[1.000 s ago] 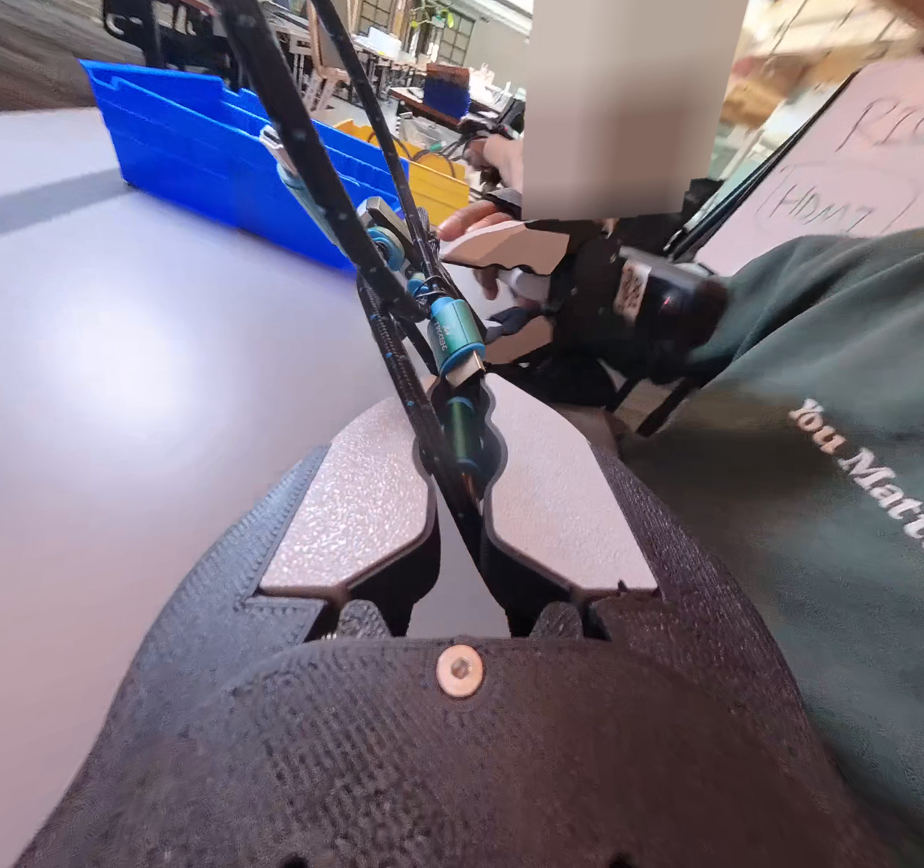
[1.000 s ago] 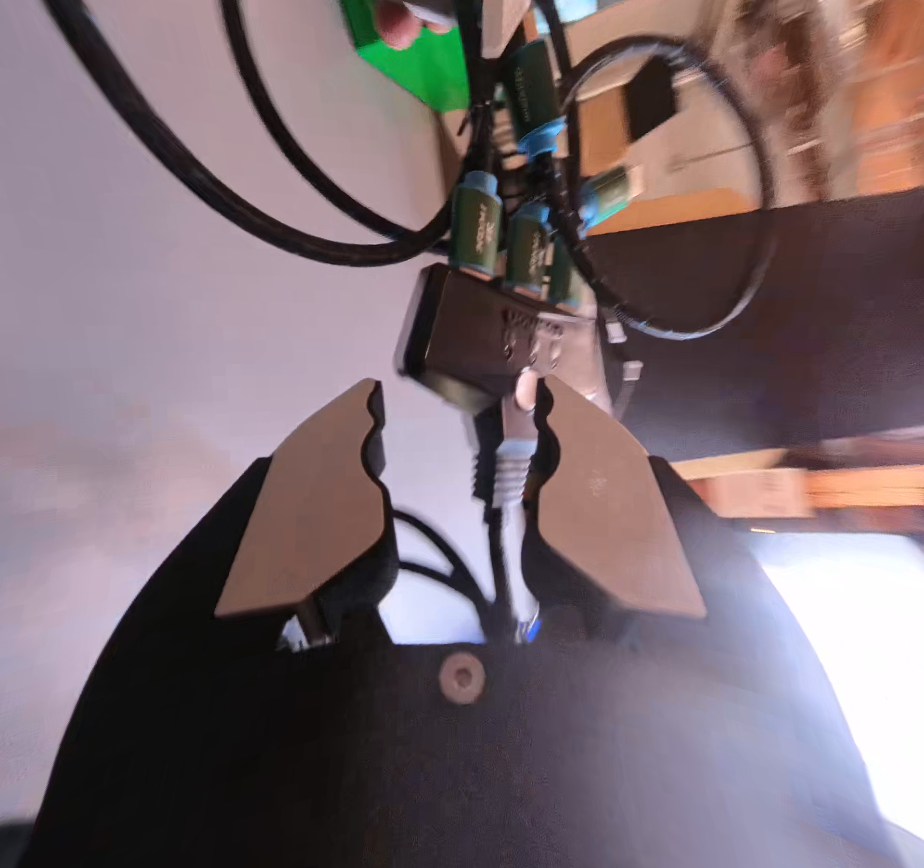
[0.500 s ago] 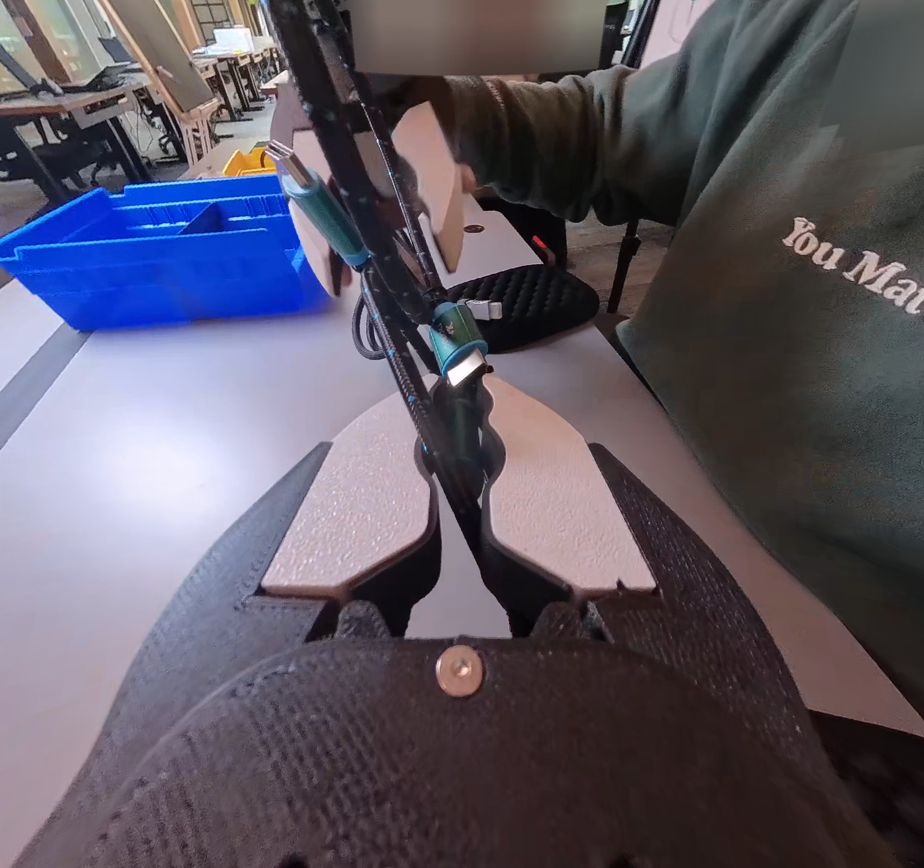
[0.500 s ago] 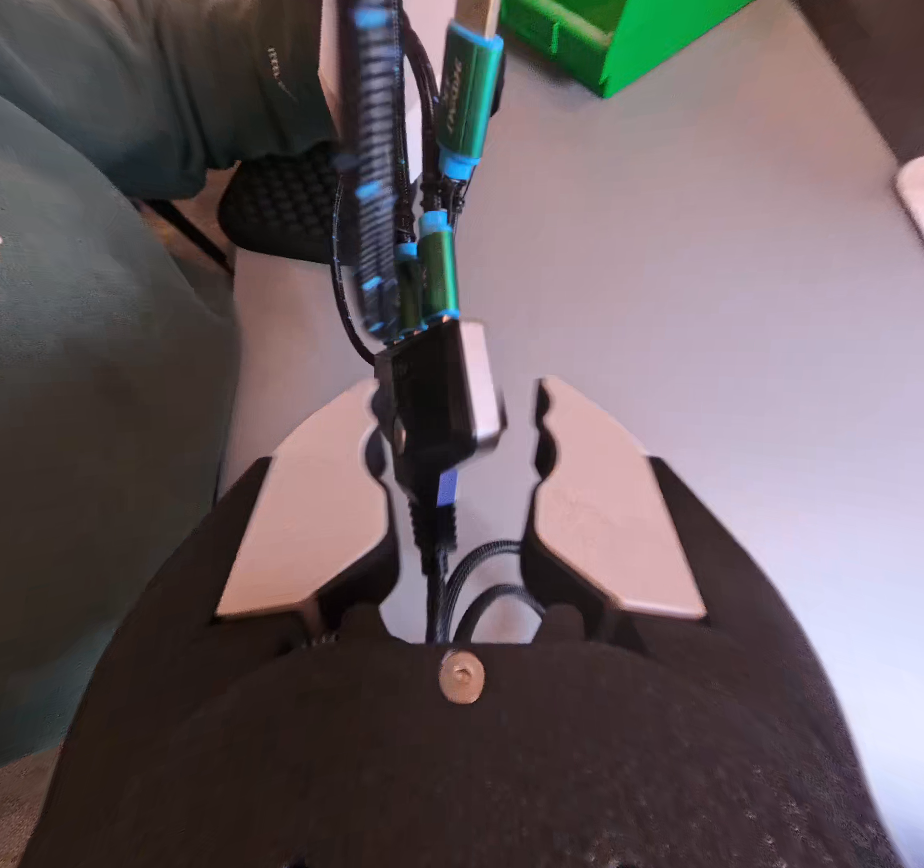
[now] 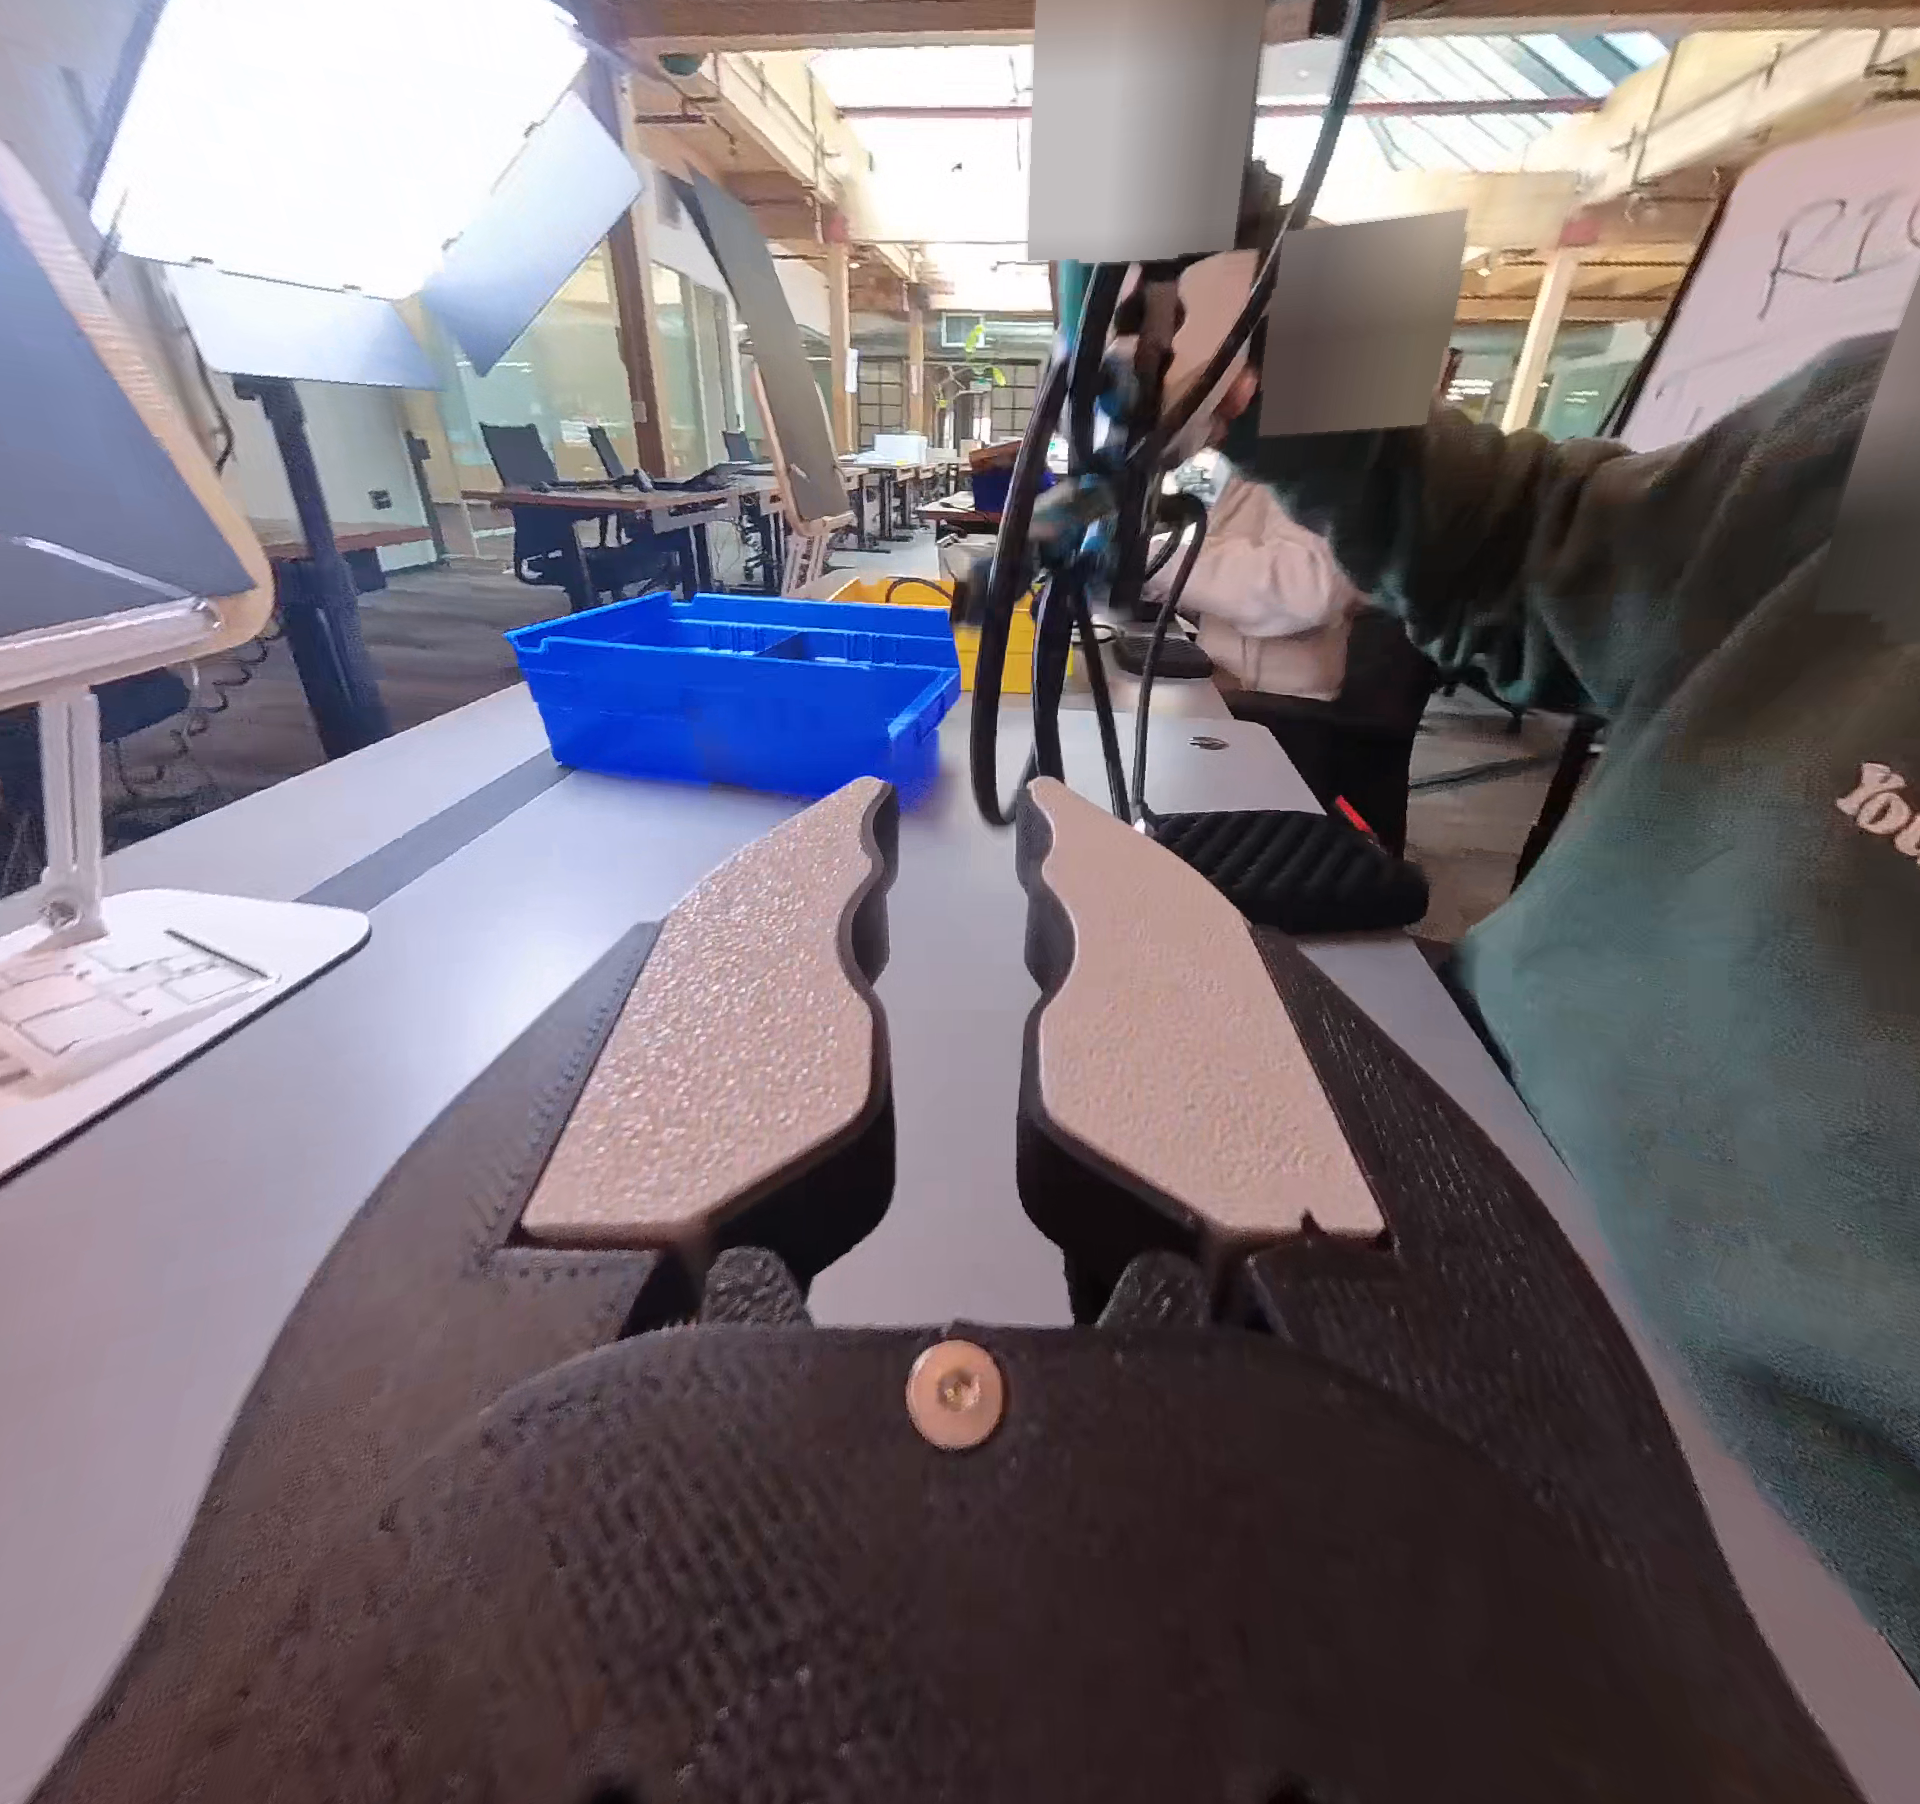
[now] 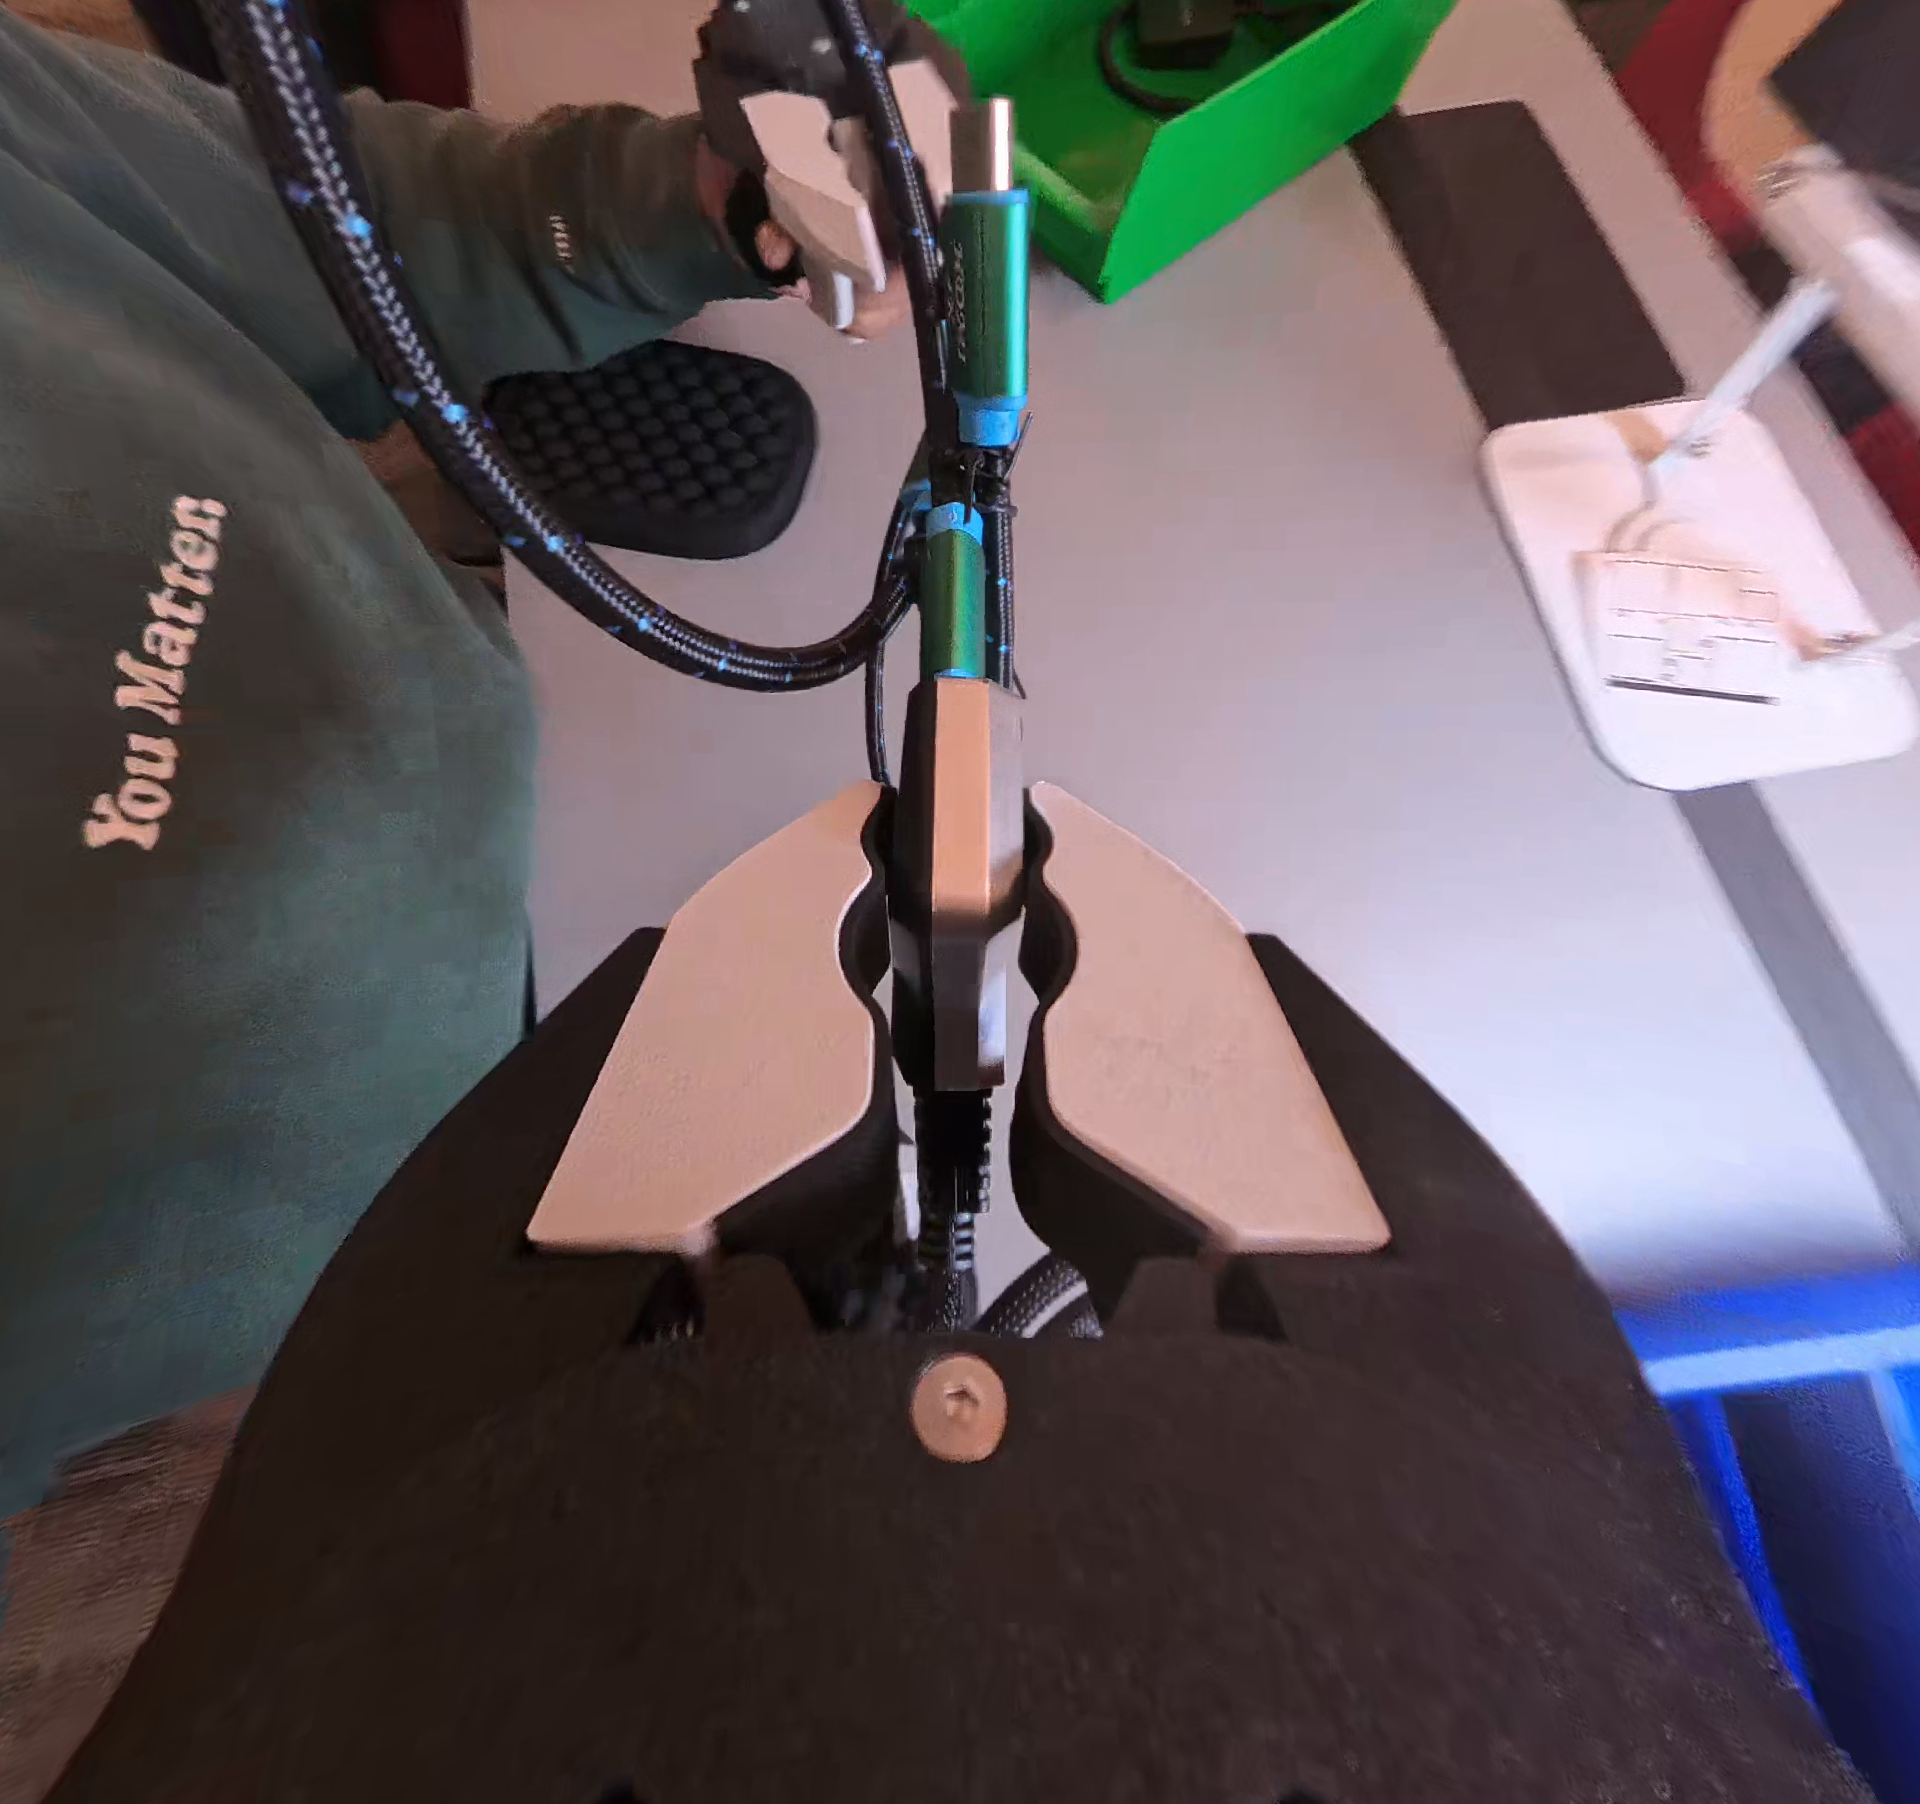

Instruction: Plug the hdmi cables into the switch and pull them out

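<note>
The right claw (image 6: 956, 798) is closed on a flat black-and-grey adapter box (image 6: 961, 881); both pads press against its sides, and the box stands edge-up between them. A short ribbed cable stub leaves the box toward the claw's base. At the far end of the box a green plug (image 6: 951, 611) is seated in it. A second green plug (image 6: 987, 300) with a bare metal tip stands free above, joined to nothing visible. Braided black cables with blue flecks (image 6: 416, 383) loop off to the left side of the view and upward.

The left claw (image 5: 951, 804) stands open with nothing between its pads; only bare surface shows in the gap. A hanging cable loop (image 5: 987, 715) passes just beyond its fingertips, apart from them. In the right wrist view this claw (image 6: 821, 206) appears farther off, close beside one braided cable; whether it touches the cable cannot be told.

The whole bundle hangs in the air above the grey surface (image 6: 1299, 559), carried by the right claw alone. Around it lie a blue bin (image 5: 727, 694), a green bin (image 6: 1195, 92) with a small black item and cord inside, a black ridged pad (image 5: 1288, 871), a yellow bin (image 5: 904, 601) behind the blue one, and a white stand base (image 6: 1704, 611). As no bin shows the bundle inside, it is judged still unplaced.
</note>
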`<action>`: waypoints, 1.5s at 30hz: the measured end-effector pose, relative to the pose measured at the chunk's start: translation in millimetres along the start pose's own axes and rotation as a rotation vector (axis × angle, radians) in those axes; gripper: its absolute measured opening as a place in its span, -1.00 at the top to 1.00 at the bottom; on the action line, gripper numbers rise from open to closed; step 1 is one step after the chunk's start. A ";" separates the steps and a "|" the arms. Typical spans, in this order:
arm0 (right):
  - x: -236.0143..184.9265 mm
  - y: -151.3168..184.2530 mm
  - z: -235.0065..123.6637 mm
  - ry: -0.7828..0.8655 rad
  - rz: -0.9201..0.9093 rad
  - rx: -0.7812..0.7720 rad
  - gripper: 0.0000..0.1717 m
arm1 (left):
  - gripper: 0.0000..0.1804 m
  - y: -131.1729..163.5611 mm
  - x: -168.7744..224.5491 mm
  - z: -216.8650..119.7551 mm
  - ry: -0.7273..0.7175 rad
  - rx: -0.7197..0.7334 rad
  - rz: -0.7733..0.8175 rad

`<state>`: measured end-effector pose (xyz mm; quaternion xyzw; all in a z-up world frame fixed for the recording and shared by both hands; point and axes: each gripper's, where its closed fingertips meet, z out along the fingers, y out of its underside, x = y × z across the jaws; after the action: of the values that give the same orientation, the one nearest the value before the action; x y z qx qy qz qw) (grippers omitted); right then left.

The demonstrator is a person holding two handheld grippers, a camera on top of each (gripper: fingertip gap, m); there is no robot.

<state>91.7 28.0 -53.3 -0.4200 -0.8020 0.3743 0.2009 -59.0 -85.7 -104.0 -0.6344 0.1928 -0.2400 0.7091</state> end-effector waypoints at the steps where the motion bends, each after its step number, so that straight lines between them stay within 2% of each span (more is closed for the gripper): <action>1: 6.1 -4.5 -15.8 0.048 -0.011 -0.011 0.77 | 0.78 4.1 -4.1 -1.9 -0.015 -0.008 -0.017; 7: 60.0 -29.7 -112.1 0.353 -0.087 -0.109 0.76 | 0.83 30.9 -2.6 2.9 -0.003 -0.086 -0.060; 11: 117.2 -31.0 -162.6 0.560 -0.174 -0.263 0.76 | 0.85 46.5 2.5 10.5 0.016 -0.147 -0.054; 15: 180.8 -0.2 -185.7 0.678 -0.185 -0.492 0.76 | 0.87 63.4 6.2 15.0 0.027 -0.211 -0.045; 19: 247.3 57.4 -192.8 0.736 -0.152 -0.785 0.76 | 0.88 78.0 6.2 17.9 0.033 -0.262 -0.051; 22: 287.2 102.0 -187.5 0.701 -0.130 -0.981 0.75 | 0.89 88.0 4.0 18.3 0.035 -0.292 -0.073; 27: 337.8 168.9 -169.3 0.540 -0.151 -1.367 0.75 | 0.90 101.7 0.5 18.1 0.039 -0.324 -0.111; 31: 366.5 191.8 -141.8 0.369 -0.214 -1.564 0.75 | 0.90 115.5 1.9 17.6 0.060 -0.368 -0.129; 34: 383.0 198.9 -136.9 0.258 -0.277 -1.715 0.75 | 0.90 122.9 4.4 18.3 0.080 -0.405 -0.138; 40: 406.9 217.7 -130.2 0.174 -0.381 -1.844 0.76 | 0.90 123.6 10.0 18.9 0.106 -0.410 -0.119; 45: 410.1 212.1 -116.1 0.148 -0.474 -1.796 0.76 | 0.91 125.3 14.1 20.2 0.125 -0.422 -0.119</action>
<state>44.3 493.9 -139.0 -0.2660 -0.8408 -0.4651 -0.0774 -23.9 -67.7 -225.4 -0.7626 0.2446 -0.2747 0.5321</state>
